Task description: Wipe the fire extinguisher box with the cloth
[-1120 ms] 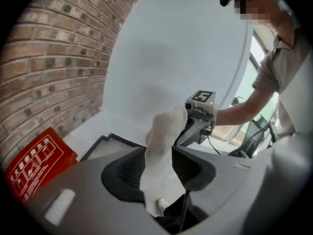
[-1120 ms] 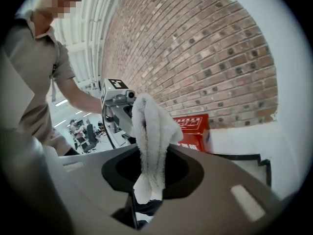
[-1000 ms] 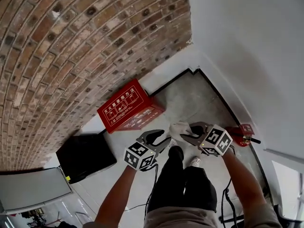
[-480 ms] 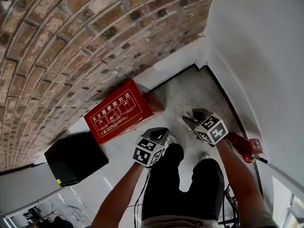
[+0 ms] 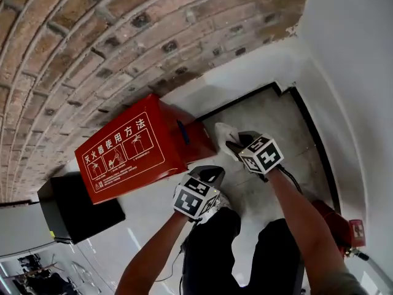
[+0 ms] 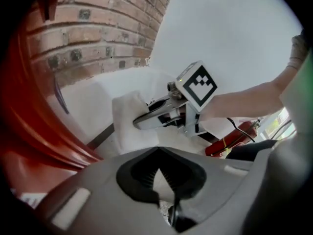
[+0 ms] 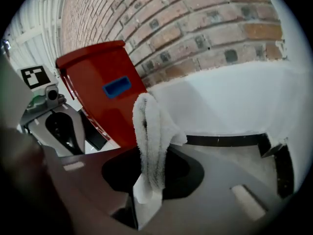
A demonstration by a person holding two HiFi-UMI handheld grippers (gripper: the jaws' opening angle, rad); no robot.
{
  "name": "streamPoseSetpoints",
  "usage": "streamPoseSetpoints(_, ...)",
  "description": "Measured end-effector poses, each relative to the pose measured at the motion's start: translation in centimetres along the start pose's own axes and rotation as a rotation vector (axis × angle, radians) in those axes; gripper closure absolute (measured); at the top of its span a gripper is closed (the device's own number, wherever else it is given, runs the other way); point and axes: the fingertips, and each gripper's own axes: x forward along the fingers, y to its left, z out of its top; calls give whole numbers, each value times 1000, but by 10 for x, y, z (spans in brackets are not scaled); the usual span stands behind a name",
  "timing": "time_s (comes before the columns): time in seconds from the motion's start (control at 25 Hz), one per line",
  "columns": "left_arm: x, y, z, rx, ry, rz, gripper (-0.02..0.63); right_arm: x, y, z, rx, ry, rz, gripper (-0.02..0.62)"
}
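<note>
Both grippers sit lower than before, nearer the fire extinguisher box (image 5: 129, 149). The right gripper (image 5: 236, 145) clamps the cloth (image 7: 151, 136); the left gripper (image 5: 210, 174) is closed and empty. Grey floor (image 5: 270, 115) beside the box, brick wall (image 5: 123, 29) behind it.

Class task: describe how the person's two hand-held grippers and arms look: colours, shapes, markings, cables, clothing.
Both the left hand-held gripper and right hand-held gripper are grey plastic with curved jaws; each carries a white cube of black square markers. A thin black cable hangs by the right one. Forearms are unsleeved; trousers are dark.
</note>
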Motion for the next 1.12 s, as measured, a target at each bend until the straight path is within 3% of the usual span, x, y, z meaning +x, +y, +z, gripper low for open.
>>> streamPoseSetpoints(0.28, 59, 36, -27, 13, 3, 58, 606, 118, -45, -37, -35, 24, 29, 482)
streamPoseSetpoints(0.48, 76, 35, -43, 94, 34, 78, 606, 179, -72, -47, -59, 31, 23, 482)
streamPoseSetpoints(0.68, 79, 34, -59, 24, 28, 88, 606, 227, -88, -45, -155, 12, 4, 482)
streamPoseSetpoints(0.88, 79, 36, -83, -14, 29, 108, 606, 251, -79, -43, -305, -5, 40, 486)
streamPoseSetpoints(1.12, 77, 33, -104, -69, 65, 108, 606, 247, -62, -62, -365, 55, 154, 495)
